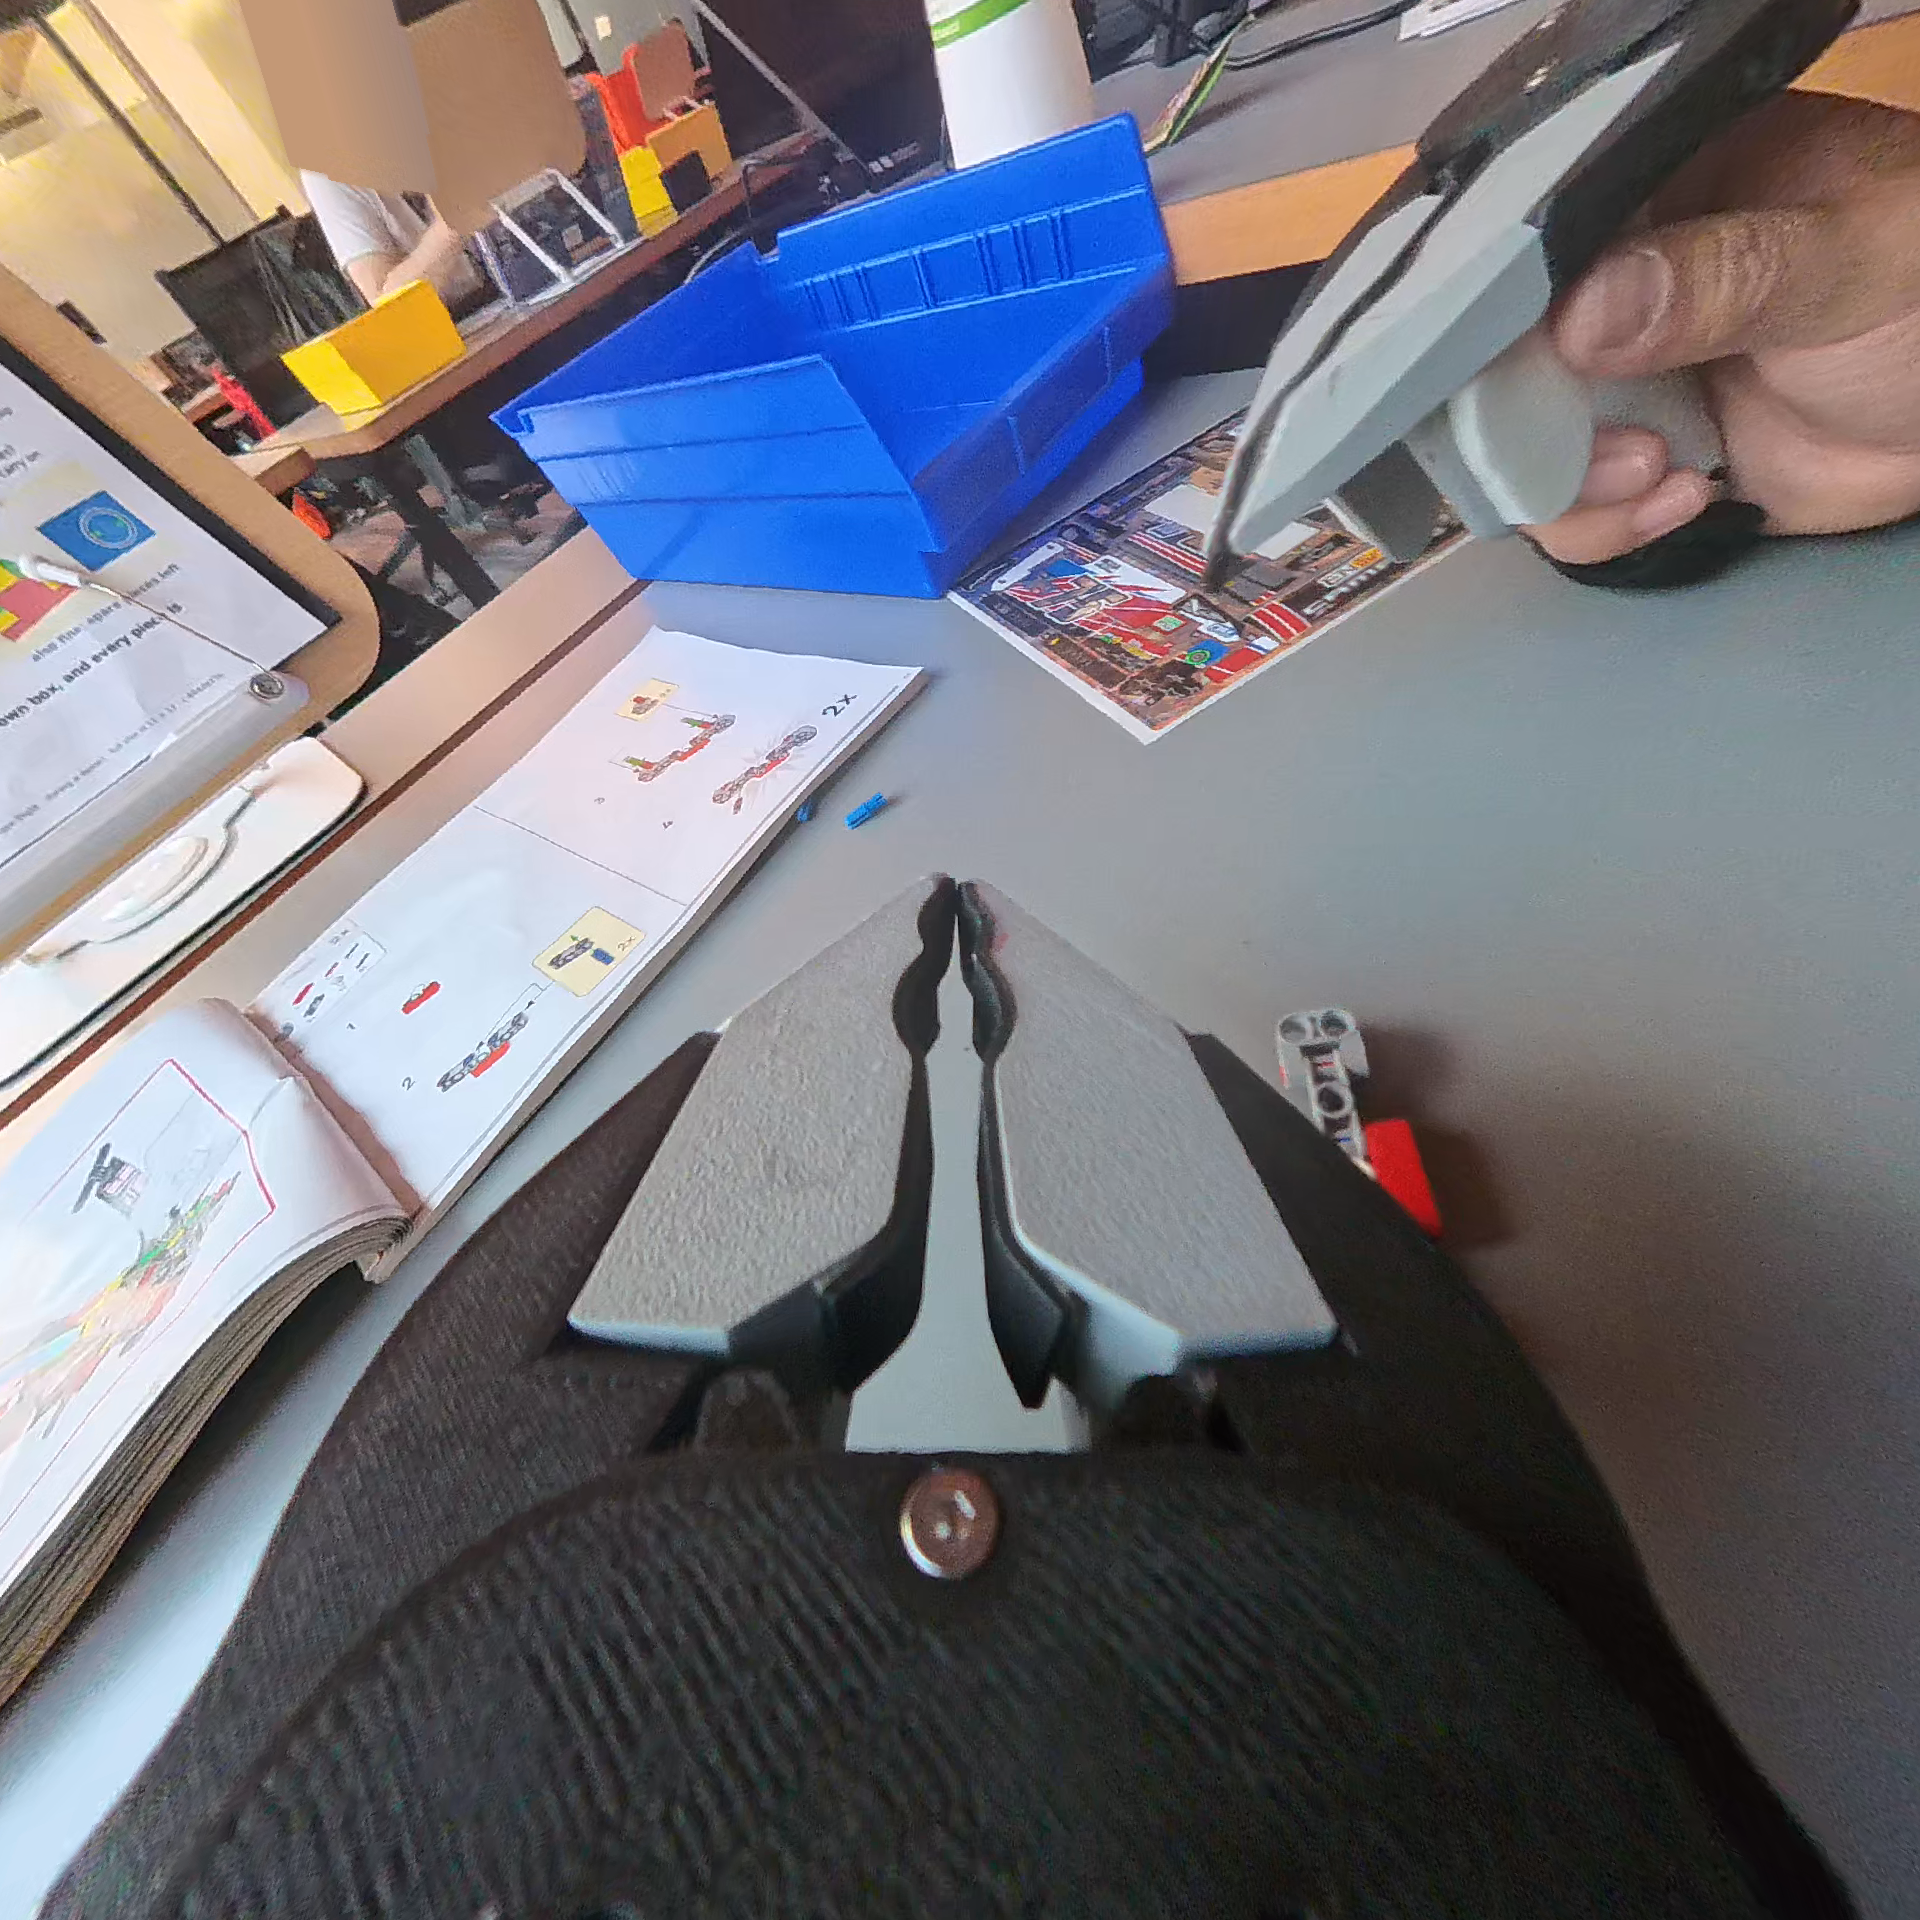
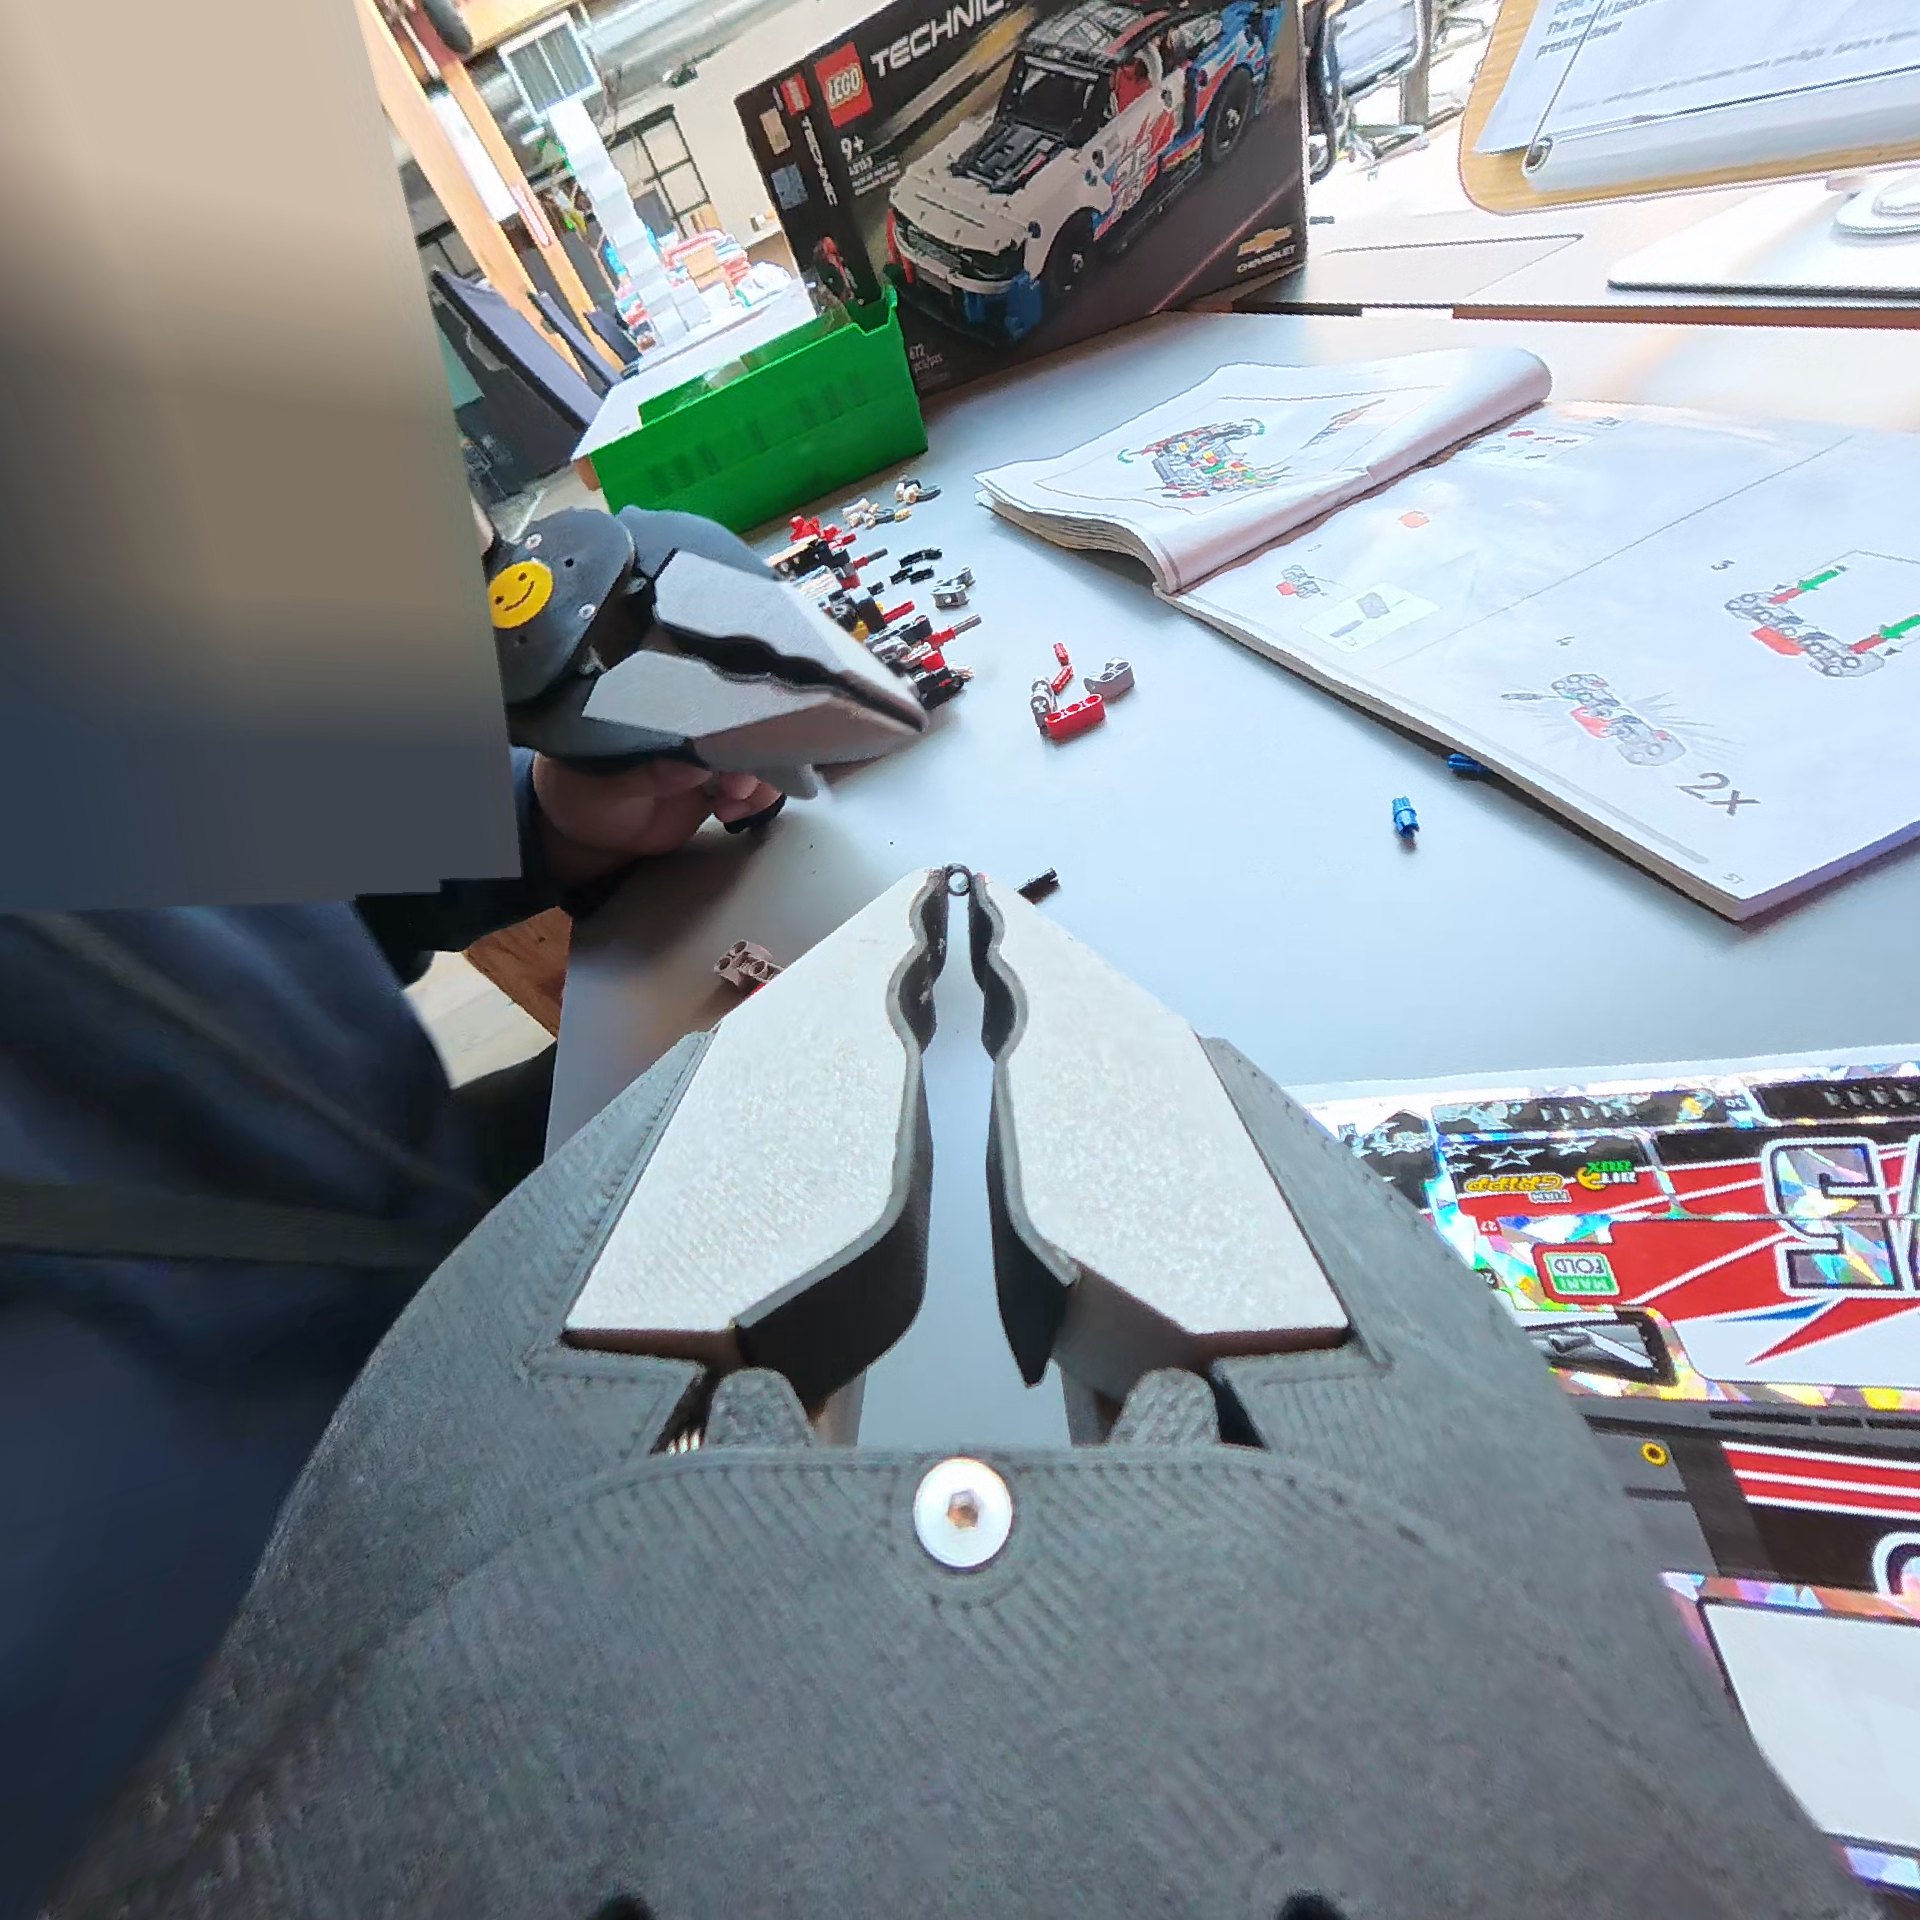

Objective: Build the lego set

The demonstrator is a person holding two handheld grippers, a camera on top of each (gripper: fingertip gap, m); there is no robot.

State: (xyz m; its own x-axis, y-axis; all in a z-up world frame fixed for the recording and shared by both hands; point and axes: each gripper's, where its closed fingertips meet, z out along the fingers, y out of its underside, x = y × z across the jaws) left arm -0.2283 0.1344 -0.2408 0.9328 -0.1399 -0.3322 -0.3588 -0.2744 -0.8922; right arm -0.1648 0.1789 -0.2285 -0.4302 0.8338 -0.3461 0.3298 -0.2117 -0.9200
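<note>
My right gripper [image 2: 958, 883] is shut on a small black pin [image 2: 957, 881], seen end-on as a dark ring at its fingertips. It hovers above the grey table [image 2: 1247, 914]. In the left wrist view a hand holds it over the sticker sheet [image 1: 1164, 634], with the dark piece at its tip [image 1: 1224, 566]. My left gripper [image 1: 956, 888] is shut, its pads together, low over the table. It also shows in the right wrist view [image 2: 904, 719]. A blue pin [image 1: 865, 809] lies just ahead of it, beside the open instruction booklet [image 1: 582, 894].
A blue bin [image 1: 862, 416] stands beyond the booklet. A red beam with grey pieces [image 2: 1075, 717], a loose black pin [image 2: 1039, 884], a tan piece [image 2: 746, 964] and a pile of small parts [image 2: 883, 613] lie on the table. A green bin [image 2: 769, 436] and a set box [image 2: 1039, 177] stand at the back.
</note>
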